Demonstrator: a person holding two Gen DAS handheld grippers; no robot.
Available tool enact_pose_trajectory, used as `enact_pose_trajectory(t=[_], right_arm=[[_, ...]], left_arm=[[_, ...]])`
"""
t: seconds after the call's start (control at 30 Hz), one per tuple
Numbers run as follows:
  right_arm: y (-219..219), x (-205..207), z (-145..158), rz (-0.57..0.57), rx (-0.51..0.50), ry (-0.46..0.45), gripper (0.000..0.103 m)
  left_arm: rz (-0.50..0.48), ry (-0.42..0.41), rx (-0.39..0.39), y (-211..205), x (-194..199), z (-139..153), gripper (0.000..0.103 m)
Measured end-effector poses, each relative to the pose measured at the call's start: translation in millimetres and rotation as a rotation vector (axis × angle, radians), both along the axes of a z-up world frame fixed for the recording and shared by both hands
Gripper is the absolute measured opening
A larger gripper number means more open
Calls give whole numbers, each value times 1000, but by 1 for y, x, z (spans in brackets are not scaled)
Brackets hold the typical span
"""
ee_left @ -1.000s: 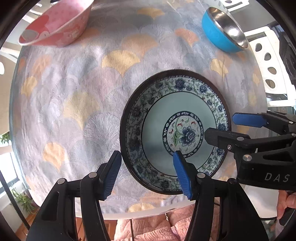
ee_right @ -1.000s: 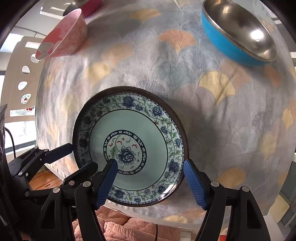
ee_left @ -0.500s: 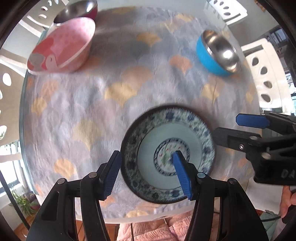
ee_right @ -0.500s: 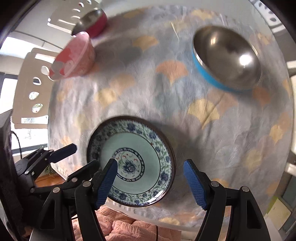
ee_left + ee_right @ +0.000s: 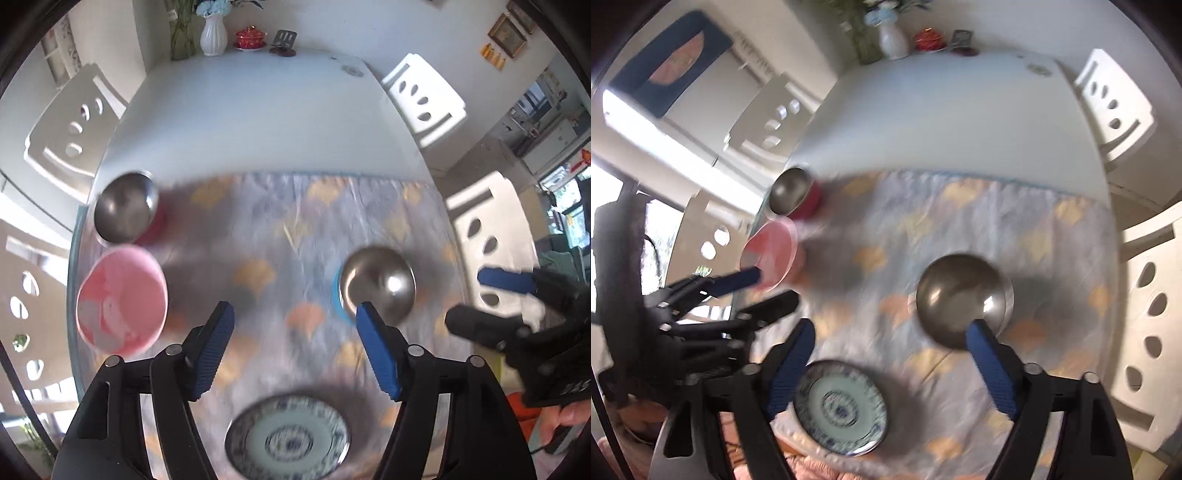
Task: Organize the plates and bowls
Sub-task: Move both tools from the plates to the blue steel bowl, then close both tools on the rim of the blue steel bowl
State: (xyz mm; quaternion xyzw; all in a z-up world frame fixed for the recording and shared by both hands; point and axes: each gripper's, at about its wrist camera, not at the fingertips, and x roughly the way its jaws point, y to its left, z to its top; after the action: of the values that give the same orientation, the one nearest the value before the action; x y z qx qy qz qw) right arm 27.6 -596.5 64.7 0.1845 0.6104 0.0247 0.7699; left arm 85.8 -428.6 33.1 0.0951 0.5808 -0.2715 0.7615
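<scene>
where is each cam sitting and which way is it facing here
Left wrist: on the left gripper, looking steeply down its open, empty fingers at the patterned cloth; the right gripper and a bit of hand show at right.
Right wrist: on the right gripper, aimed down likewise, jaws opening and empty; the left gripper shows at left.
Shared: floral plate, blue-sided steel bowl, pink bowl.

Black left gripper (image 5: 295,347) with ribbed blue fingers (image 5: 212,350), silver screws
</scene>
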Motion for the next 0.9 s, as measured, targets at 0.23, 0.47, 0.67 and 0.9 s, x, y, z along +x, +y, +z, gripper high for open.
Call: enact_pose_trajectory(t=[0.23, 0.47, 0.67, 0.9], right_arm=[[-61, 5, -84, -79, 56, 147, 84], [-96, 2, -165, -108, 106, 283, 84], [-100, -1, -200, -78, 153, 340, 83], [-105, -7, -215, -75, 185, 355, 83]], left_arm=[[20, 142, 103, -57, 9, -81, 67], [43, 253, 175, -85, -1, -150, 67], [78, 296, 205, -93, -6, -175, 67], [103, 313, 213, -95, -12, -188, 65]])
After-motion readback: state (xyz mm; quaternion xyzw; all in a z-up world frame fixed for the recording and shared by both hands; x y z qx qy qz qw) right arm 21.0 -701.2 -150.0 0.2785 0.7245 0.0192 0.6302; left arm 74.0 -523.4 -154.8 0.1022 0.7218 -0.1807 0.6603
